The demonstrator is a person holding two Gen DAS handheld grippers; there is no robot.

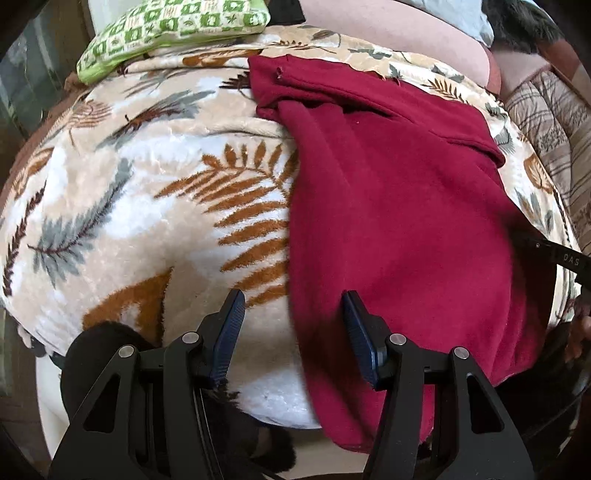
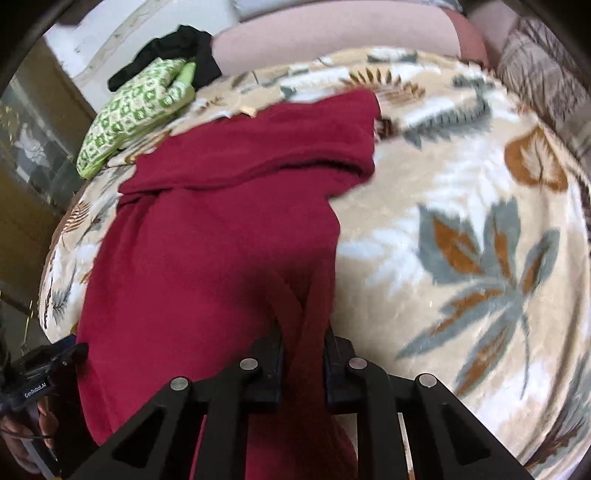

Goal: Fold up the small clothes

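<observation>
A dark red fleece garment [image 1: 399, 206] lies lengthwise on a leaf-patterned blanket [image 1: 147, 206], its far end folded over. My left gripper [image 1: 293, 306] is open and empty, just above the garment's near left edge. In the right wrist view the same red garment [image 2: 221, 229] fills the middle. My right gripper [image 2: 303, 343] is shut on the garment's near right edge, with cloth bunched between the fingers. The right gripper's tip also shows at the right edge of the left wrist view [image 1: 554, 251].
A green-and-white patterned folded cloth [image 1: 166, 29] lies at the blanket's far left, with a black cloth [image 2: 173, 51] behind it. A pink cushion [image 2: 332, 33] and a striped quilt [image 1: 546, 122] lie beyond. The blanket [image 2: 461, 221] spreads to the right.
</observation>
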